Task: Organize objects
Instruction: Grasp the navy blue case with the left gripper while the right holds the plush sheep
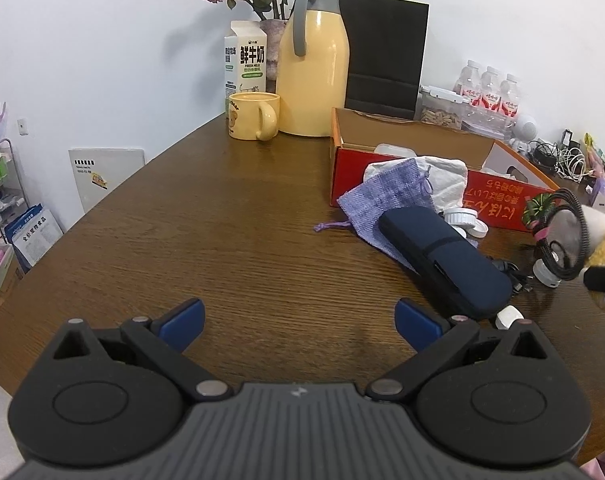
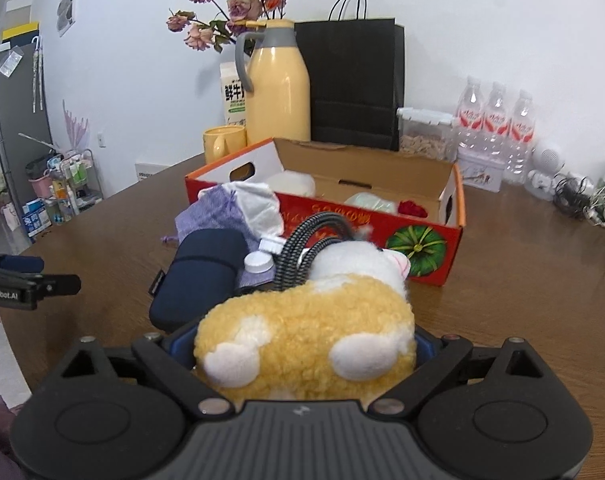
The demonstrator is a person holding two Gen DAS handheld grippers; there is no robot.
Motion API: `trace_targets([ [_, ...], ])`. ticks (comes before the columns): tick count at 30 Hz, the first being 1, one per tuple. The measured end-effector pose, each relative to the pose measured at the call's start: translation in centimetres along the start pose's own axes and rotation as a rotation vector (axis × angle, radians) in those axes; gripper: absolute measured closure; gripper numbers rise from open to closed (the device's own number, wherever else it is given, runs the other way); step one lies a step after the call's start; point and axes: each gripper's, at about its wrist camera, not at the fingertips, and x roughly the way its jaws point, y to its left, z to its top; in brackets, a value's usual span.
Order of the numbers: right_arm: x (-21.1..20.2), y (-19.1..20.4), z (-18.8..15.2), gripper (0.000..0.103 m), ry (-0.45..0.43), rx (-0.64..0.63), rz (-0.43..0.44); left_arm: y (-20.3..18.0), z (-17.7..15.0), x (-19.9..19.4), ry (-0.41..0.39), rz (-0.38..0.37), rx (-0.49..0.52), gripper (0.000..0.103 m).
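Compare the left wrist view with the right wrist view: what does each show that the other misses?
Left wrist only: the left gripper, open over bare table, and the small white plug.
Right wrist only: the right gripper closed on the yellow plush toy's body, the white items inside the red box, and the melon picture on its front.
Both: yellow jug, mug, black bag, navy case, purple pouch.

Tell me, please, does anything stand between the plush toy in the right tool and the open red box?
Yes: the braided cable arches over the plush toy, and white caps lie just before the red box.
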Motion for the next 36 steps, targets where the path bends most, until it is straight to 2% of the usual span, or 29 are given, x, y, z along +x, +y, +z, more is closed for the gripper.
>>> trace_targets([
  [11,-0.2,0.8,0.6,0.007,-0.033,-0.052,-0.099,-0.5,-0.4,0.2,0.016,-0.007,0.009,0.000],
  [16,-0.6,1.2,1.4,0.007,-0.082,-0.077,-0.124,-0.7,-0.4,0.5,0.023,-0.006,0.013,0.000],
  [20,-0.9,1.0,1.9,0.007,-0.108,-0.066,-0.116,-0.9,-0.5,0.7,0.033,-0.012,0.017,0.000],
  [26,0.0,0.0,1.5,0.007,-0.097,-0.024,-0.106,-2.0,-0.4,1.2,0.050,-0.026,0.043,0.000],
  [36,0.8,-2.5,0.6,0.007,-0.124,0.046,-0.099,-5.4,0.6,2.3,0.065,-0.024,0.086,0.000],
])
